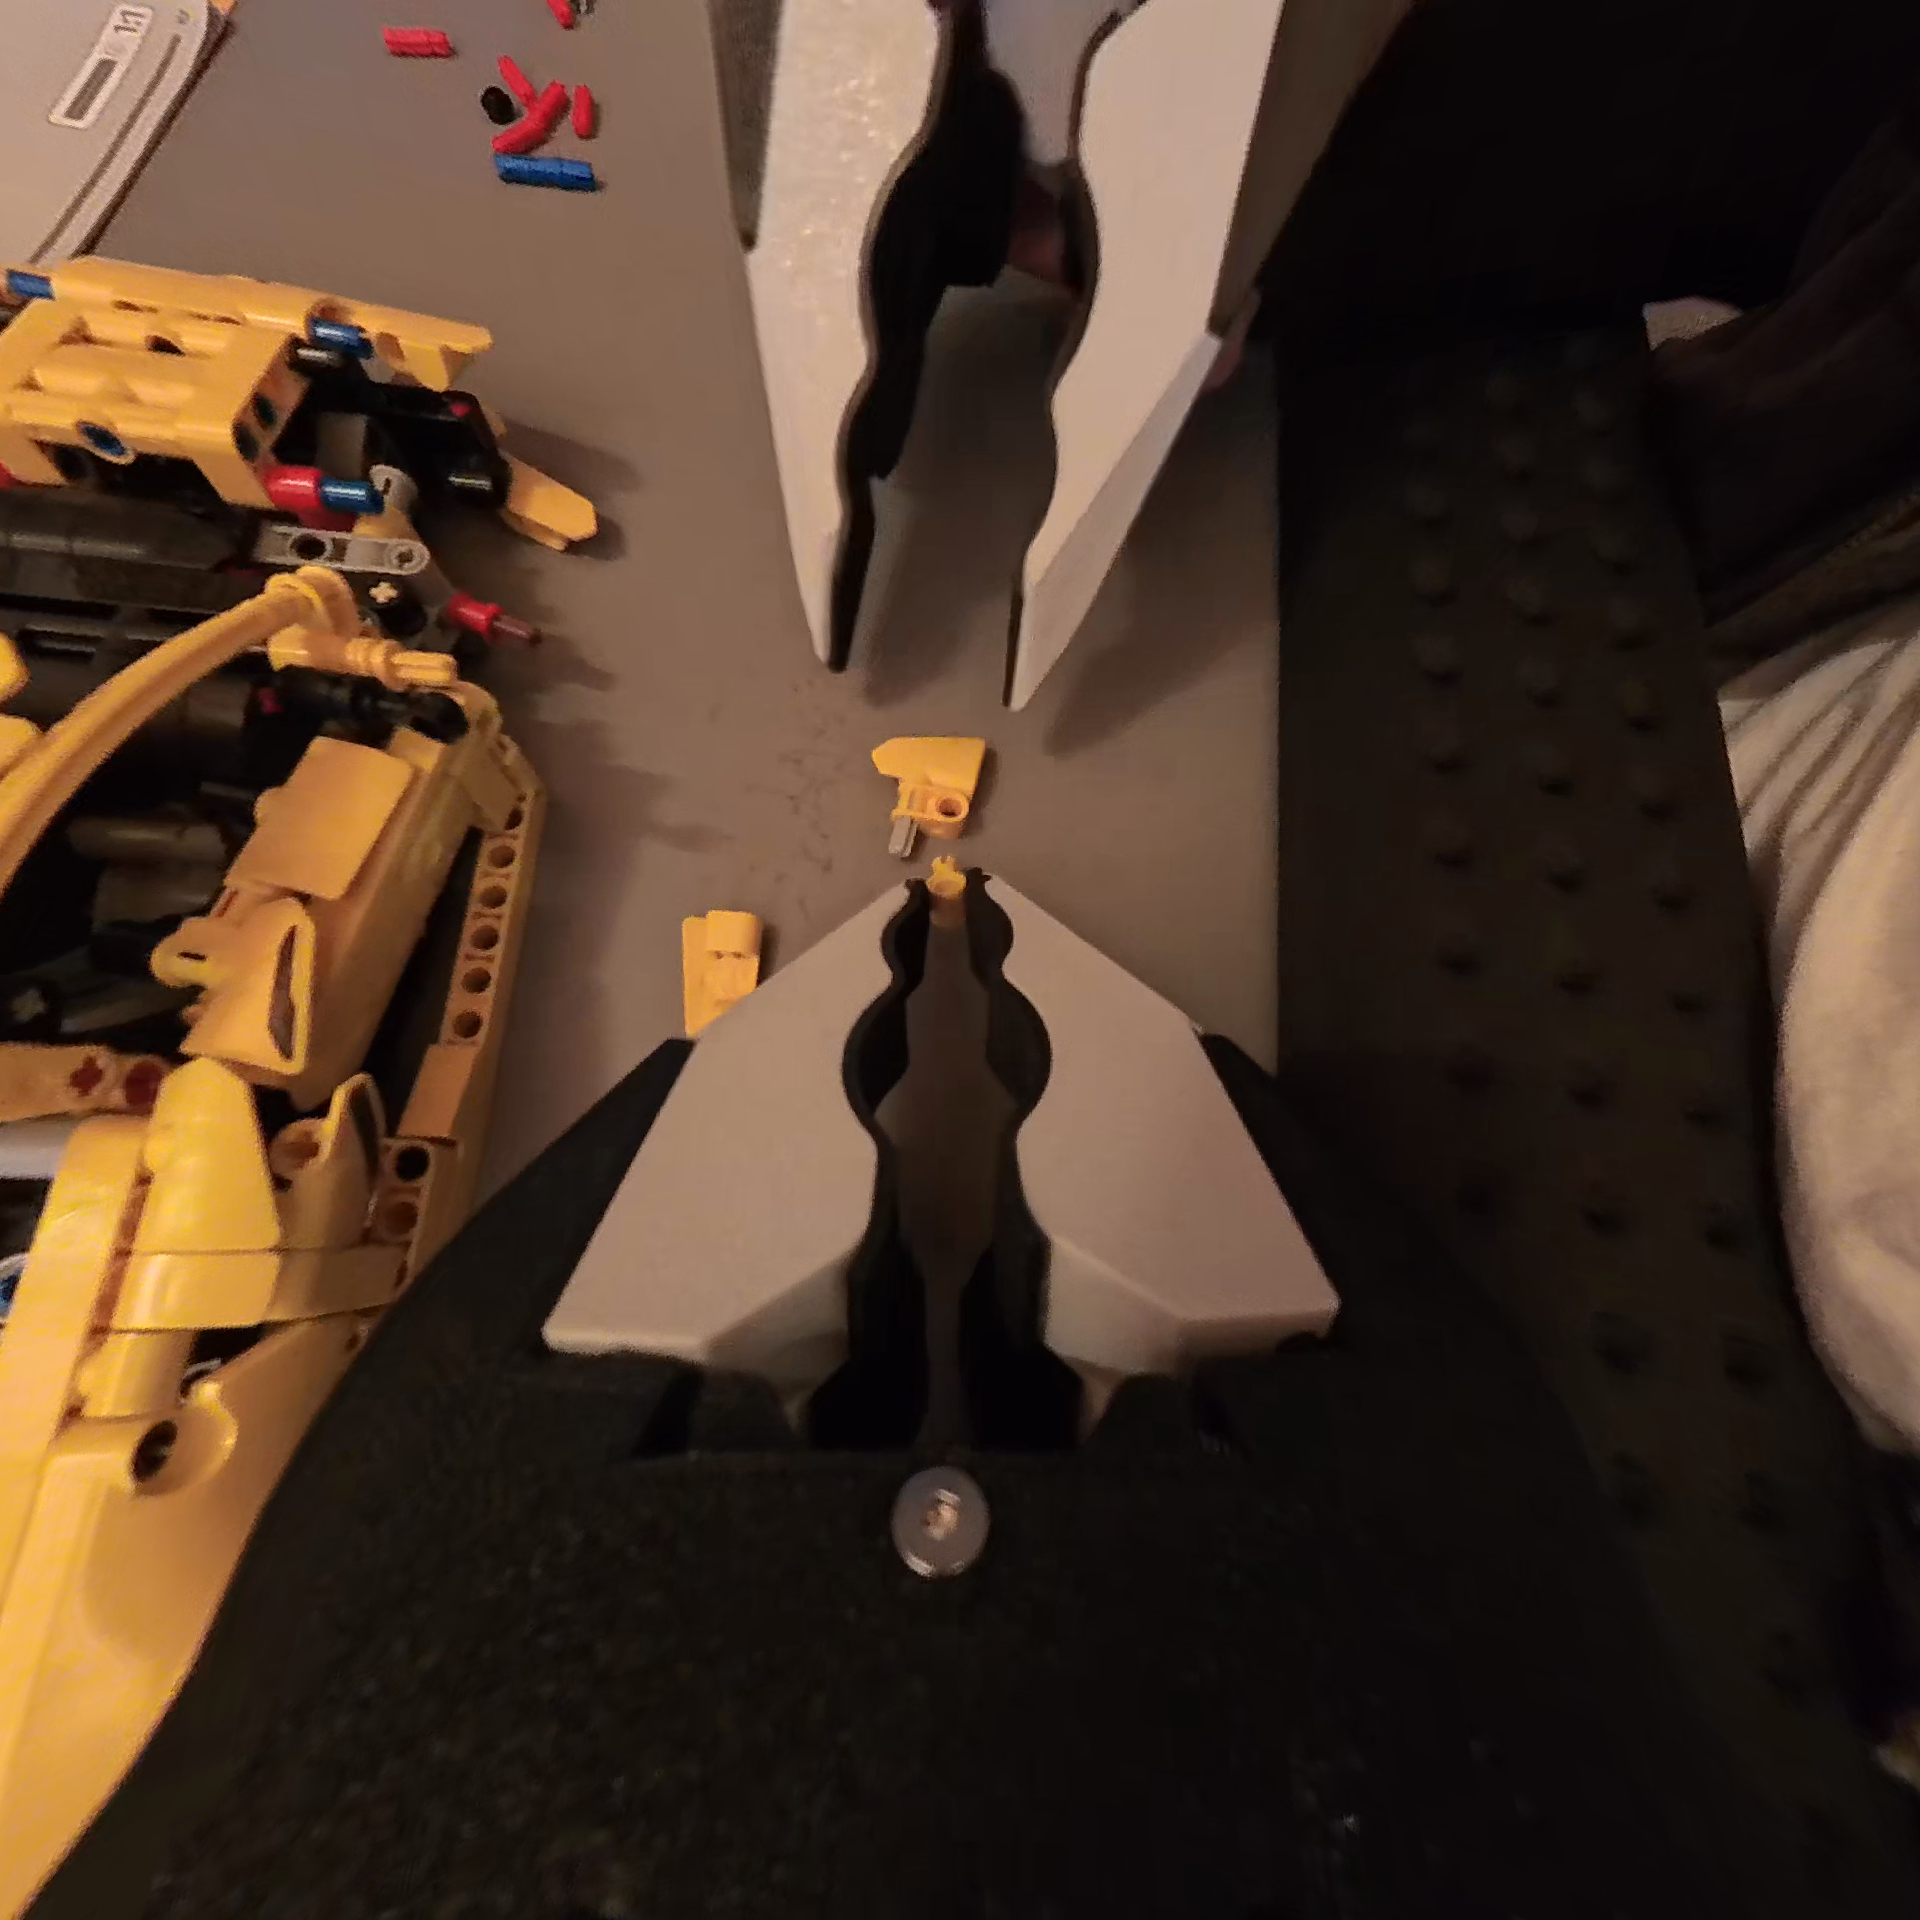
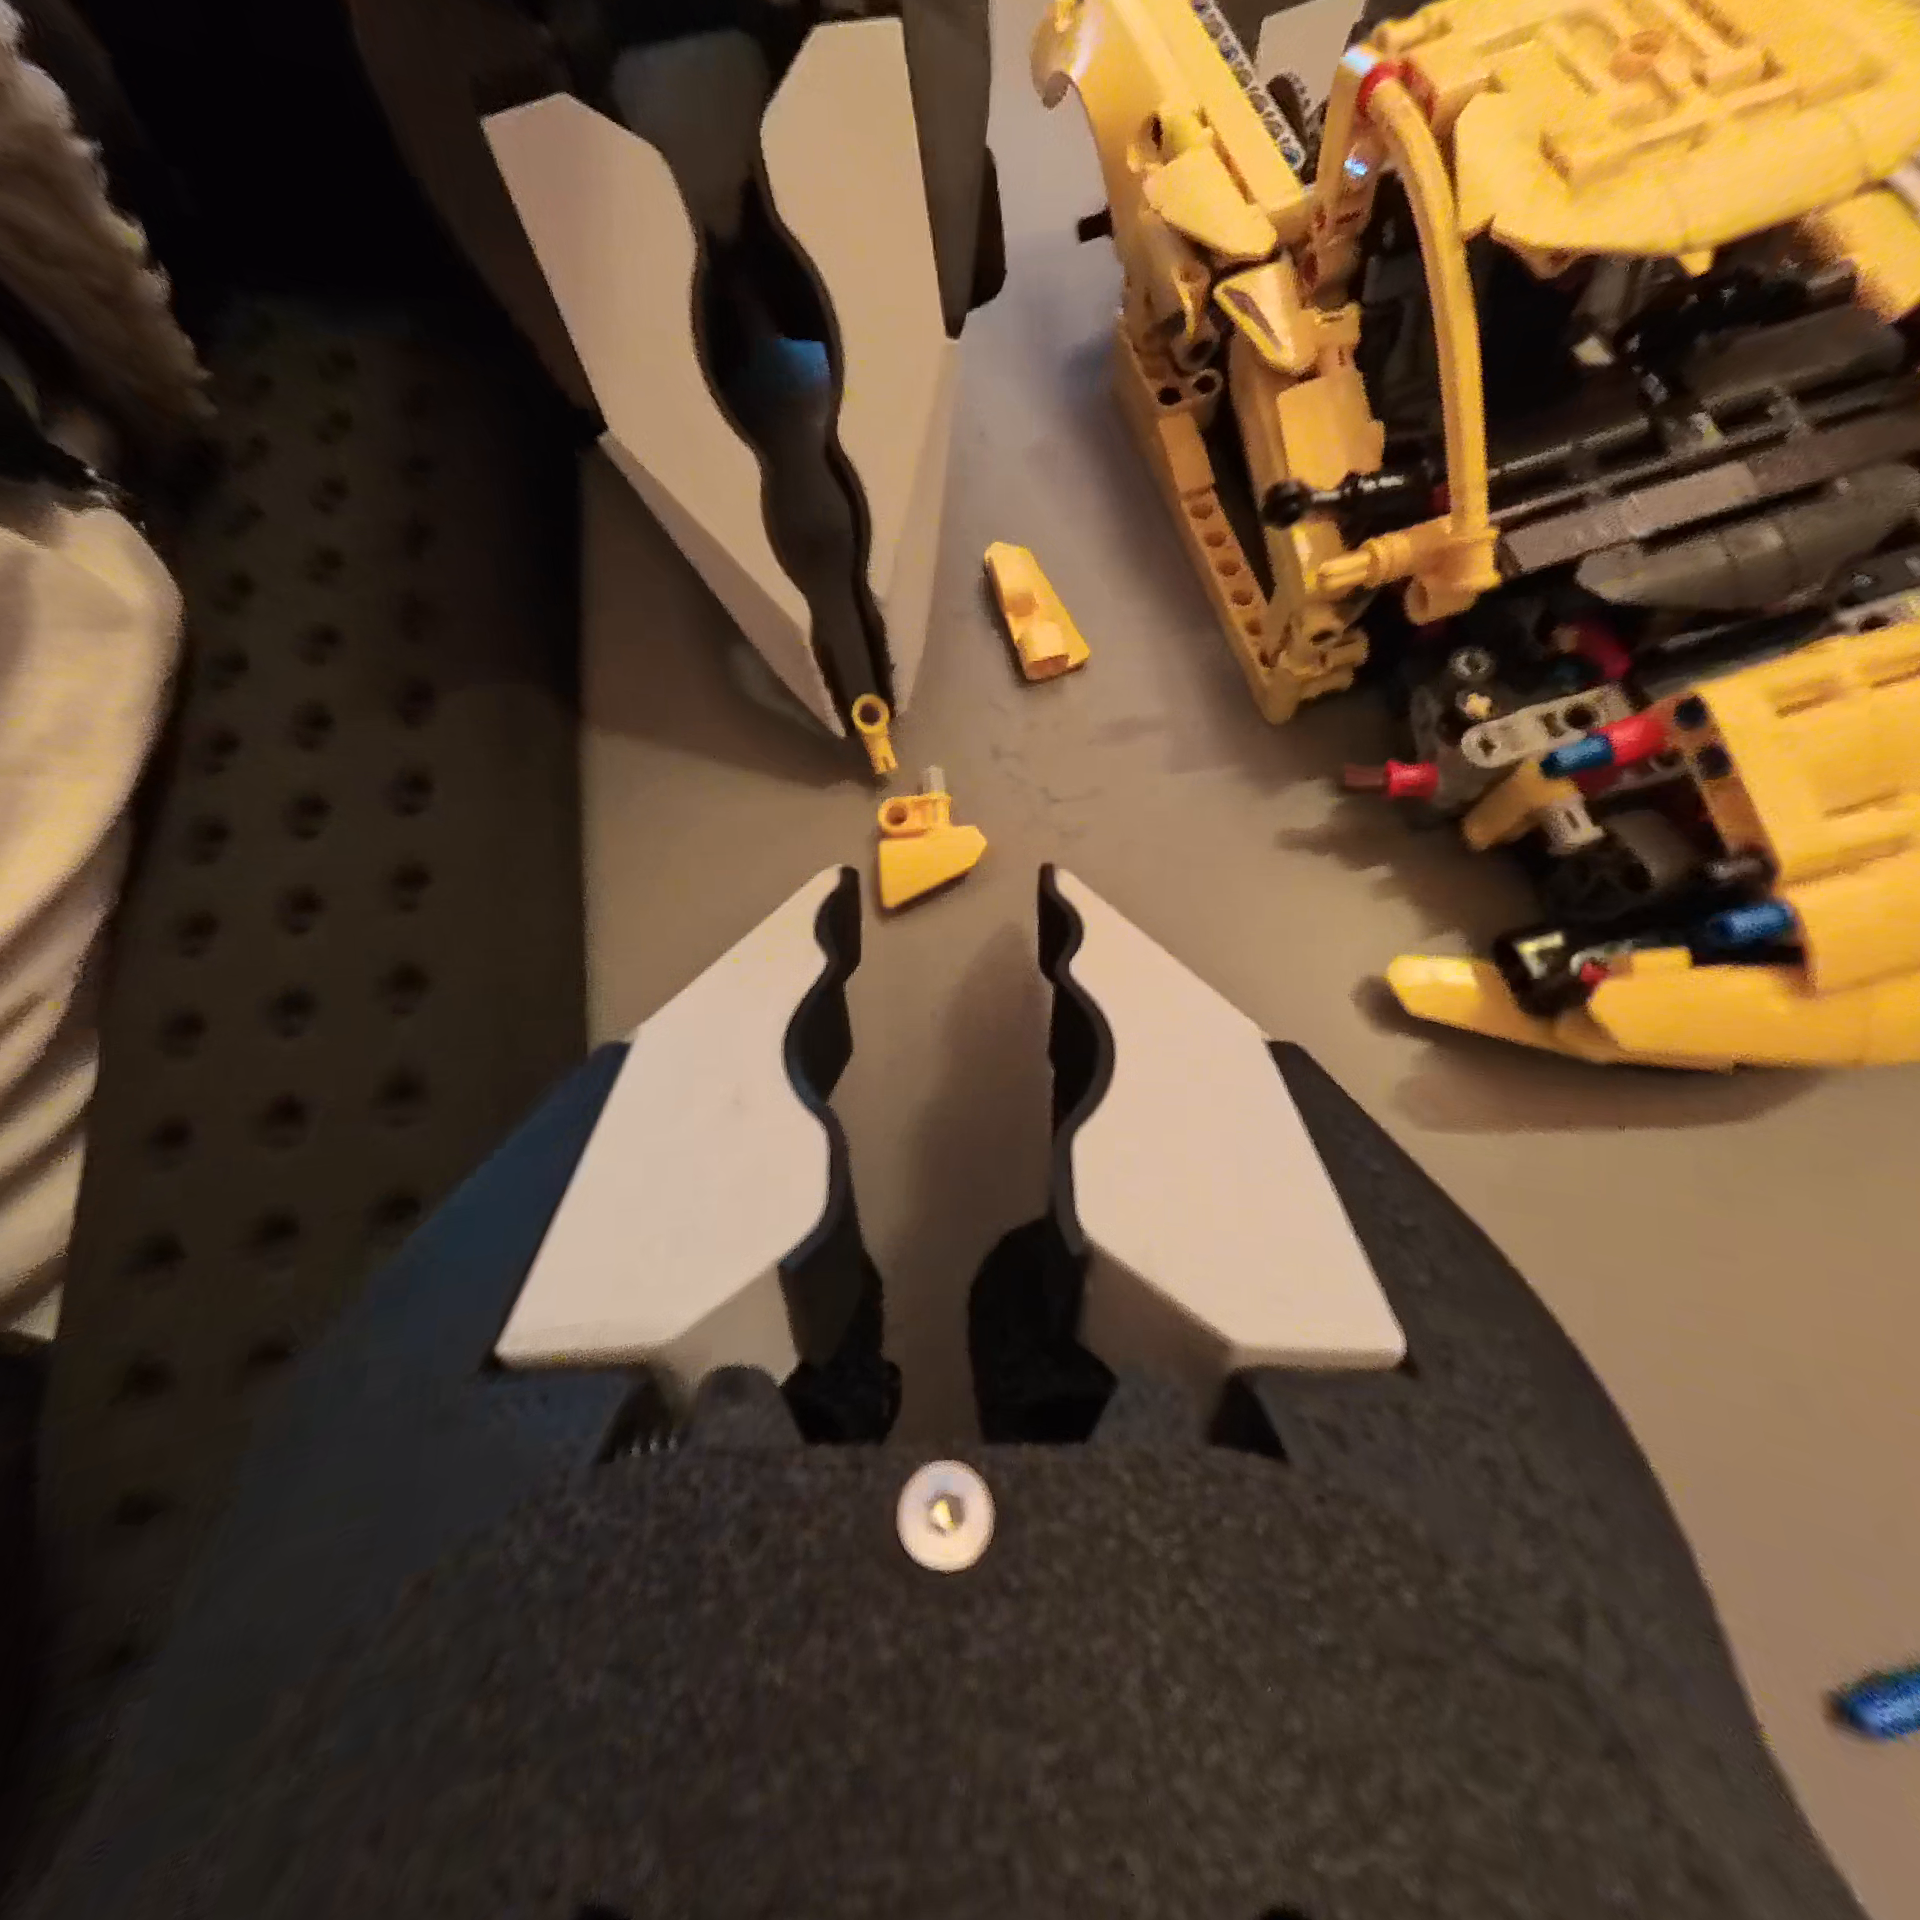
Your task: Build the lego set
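The left gripper (image 1: 945, 883) has its jaws drawn together on a small yellow connector pin (image 1: 945, 878), whose tip pokes out past the fingertips; in the right wrist view the same pin (image 2: 873, 732) shows a ring at one end and hangs from the tips of that gripper (image 2: 868, 717), just above the grey table (image 1: 675, 623). The right gripper (image 2: 948, 883) stands with its jaws wide apart and nothing between them; in the left wrist view it (image 1: 920, 675) comes in from the far side, tips pointing back toward the left one.

Between the two pairs of tips lies a small yellow wedge piece (image 1: 930, 779) with a pin hole and a short grey axle stub, flat on the table; in the right wrist view it (image 2: 925, 847) lies just ahead of the right gripper's left fingertip, near the held pin but apart from it. A second yellow panel piece (image 1: 720, 961) lies on the table just left of the left gripper; it (image 2: 1034, 613) sits apart from the others.

The large yellow Lego car model (image 1: 208, 831), partly built, with black, grey, red and blue parts showing inside, fills the left of the left wrist view; it (image 2: 1507, 468) stands to the right in the other. Loose red and blue pins (image 1: 540, 114) lie scattered at the far left; a dark studded baseplate (image 1: 1507, 831) runs along the table's right edge.
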